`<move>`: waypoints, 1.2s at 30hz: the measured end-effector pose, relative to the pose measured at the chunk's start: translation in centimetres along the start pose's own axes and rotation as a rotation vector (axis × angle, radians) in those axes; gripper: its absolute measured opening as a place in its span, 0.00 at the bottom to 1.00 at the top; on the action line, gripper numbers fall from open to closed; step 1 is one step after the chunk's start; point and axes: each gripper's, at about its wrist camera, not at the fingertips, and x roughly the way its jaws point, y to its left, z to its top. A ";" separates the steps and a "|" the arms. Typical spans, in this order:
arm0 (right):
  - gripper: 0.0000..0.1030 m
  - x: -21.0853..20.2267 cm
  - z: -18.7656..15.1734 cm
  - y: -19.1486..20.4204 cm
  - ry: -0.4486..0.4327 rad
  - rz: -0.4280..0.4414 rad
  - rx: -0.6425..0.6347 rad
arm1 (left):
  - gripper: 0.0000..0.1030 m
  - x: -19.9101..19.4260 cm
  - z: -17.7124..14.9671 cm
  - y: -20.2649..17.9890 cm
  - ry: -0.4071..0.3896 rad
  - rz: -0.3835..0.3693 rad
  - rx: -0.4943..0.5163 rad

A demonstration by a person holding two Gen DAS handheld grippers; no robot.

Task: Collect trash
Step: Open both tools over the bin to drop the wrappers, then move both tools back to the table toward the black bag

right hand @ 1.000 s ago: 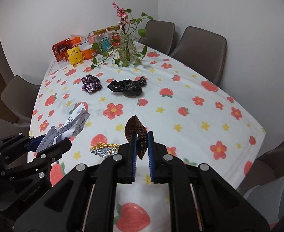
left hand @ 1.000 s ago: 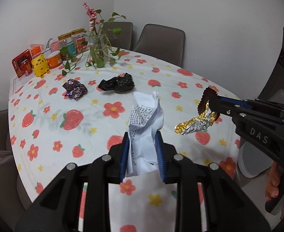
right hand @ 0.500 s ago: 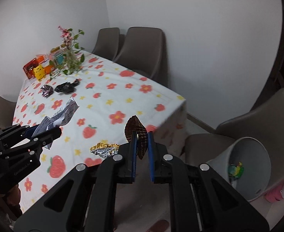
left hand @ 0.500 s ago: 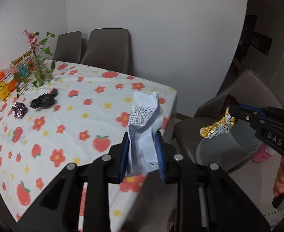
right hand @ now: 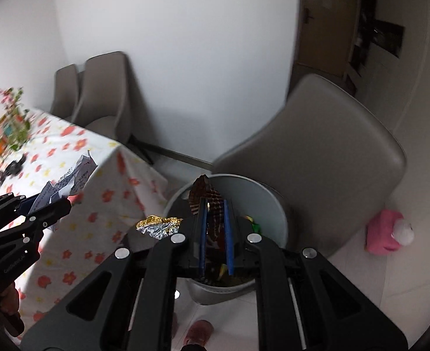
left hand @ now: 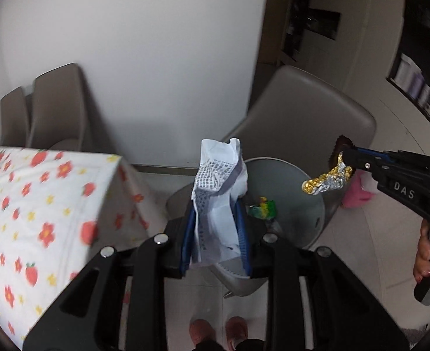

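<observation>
My left gripper [left hand: 215,213] is shut on a crumpled white printed paper [left hand: 217,187], held just in front of a grey trash bin [left hand: 311,213] on the floor. Green and yellow trash [left hand: 263,209] lies inside that bin. My right gripper [right hand: 214,204] is shut on a brown pleated wrapper [right hand: 206,194] with gold and silver foil [right hand: 157,224] hanging from its left side, above the bin's rim [right hand: 269,193]. From the left wrist view the right gripper [left hand: 345,161] and its foil [left hand: 327,180] hang over the bin's right edge. Dark trash [right hand: 13,168] remains on the table.
The table with a strawberry and flower cloth [left hand: 39,204] stands to the left. A grey chair [right hand: 332,158] is behind the bin, two more chairs [right hand: 97,99] by the wall. A pink object [right hand: 386,232] lies on the floor to the right. The person's slippers [left hand: 217,330] show below.
Both grippers have swung right, away from the tabletop, to the bin on the floor. Each keeps its hold: paper in the left, wrapper and foil in the right.
</observation>
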 end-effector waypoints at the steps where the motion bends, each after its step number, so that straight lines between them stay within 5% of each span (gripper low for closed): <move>1: 0.09 0.3 -0.1 -0.8 0.006 -0.011 0.019 | 0.26 0.7 0.4 -0.6 0.008 -0.018 0.022; 8: 0.10 2.9 0.5 -3.1 0.052 -0.039 0.090 | 0.29 5.8 3.0 -3.8 0.074 -0.117 0.113; 21: 0.30 4.0 1.2 -3.4 0.055 -0.049 0.125 | 0.46 7.8 3.7 -4.4 0.124 -0.108 0.157; 29: 0.33 4.0 1.9 -1.8 0.051 -0.005 0.085 | 0.47 6.5 3.5 -2.6 0.110 -0.055 0.101; 36: 0.33 4.7 3.3 4.7 0.053 0.132 -0.082 | 0.52 2.9 1.9 2.7 0.070 0.080 -0.040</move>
